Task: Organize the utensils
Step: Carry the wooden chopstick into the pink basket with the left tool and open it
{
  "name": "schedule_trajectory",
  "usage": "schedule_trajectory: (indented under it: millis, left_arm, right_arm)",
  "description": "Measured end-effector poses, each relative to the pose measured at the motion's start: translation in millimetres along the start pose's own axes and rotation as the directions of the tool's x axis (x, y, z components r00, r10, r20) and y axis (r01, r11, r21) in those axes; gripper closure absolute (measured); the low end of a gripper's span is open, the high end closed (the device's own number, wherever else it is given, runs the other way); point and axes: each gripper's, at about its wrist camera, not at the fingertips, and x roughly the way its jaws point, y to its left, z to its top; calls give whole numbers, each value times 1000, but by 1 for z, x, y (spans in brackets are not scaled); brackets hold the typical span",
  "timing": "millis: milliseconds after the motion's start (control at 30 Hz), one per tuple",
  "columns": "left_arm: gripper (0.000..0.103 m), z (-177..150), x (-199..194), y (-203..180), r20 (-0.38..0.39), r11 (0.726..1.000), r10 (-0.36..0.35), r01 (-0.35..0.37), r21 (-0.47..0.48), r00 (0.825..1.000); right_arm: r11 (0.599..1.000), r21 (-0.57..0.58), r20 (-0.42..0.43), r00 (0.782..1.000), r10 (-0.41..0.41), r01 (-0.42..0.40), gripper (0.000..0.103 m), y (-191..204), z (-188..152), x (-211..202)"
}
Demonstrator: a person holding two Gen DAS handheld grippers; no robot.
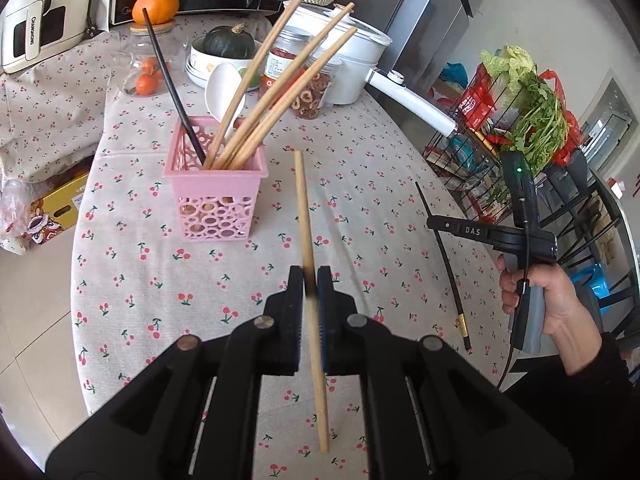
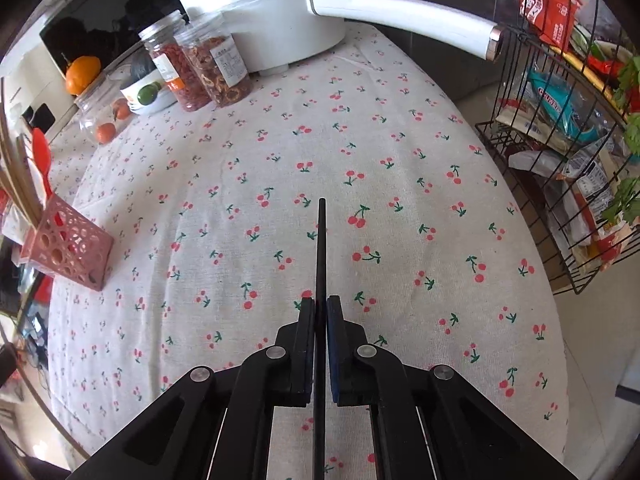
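- Left wrist view: the left tool (image 1: 310,280), black with ribbed pads, is nearly shut, clamped on a slim, round, pale wooden chopstick (image 1: 306,216) that runs forward past its tips, angled down over the desk (image 1: 132,280).
- A cloth printed with small red cherries covers the rounded desk.
- A square pink plastic basket (image 1: 216,192), its walls pierced with circles, stands toward the desk's far left; it holds three wooden chopsticks, one black chopstick and a white spoon (image 1: 224,84), all leaning.
- Near the desk's right edge, a hand (image 1: 548,300) in a dark sleeve grips the right tool (image 1: 434,224) by its handle, tips pointing inward over the desk.
- Right wrist view: the right tool (image 2: 320,304) points steeply down, its jaws pinched narrow on a thin black chopstick (image 2: 321,248) that lies straight ahead on the cloth.
- A glossy white pot (image 2: 264,12) with a long handle and clear jars of dried fruit line the far edge.
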Motion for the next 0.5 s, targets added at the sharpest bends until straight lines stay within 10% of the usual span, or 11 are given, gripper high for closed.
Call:
schedule_trajectory:
  millis: [500]
  left_arm:
    - [96, 6, -57, -14, 162, 998, -33, 24, 55, 986]
  right_arm:
    - [984, -38, 332, 926, 179, -176, 97, 25, -26, -126]
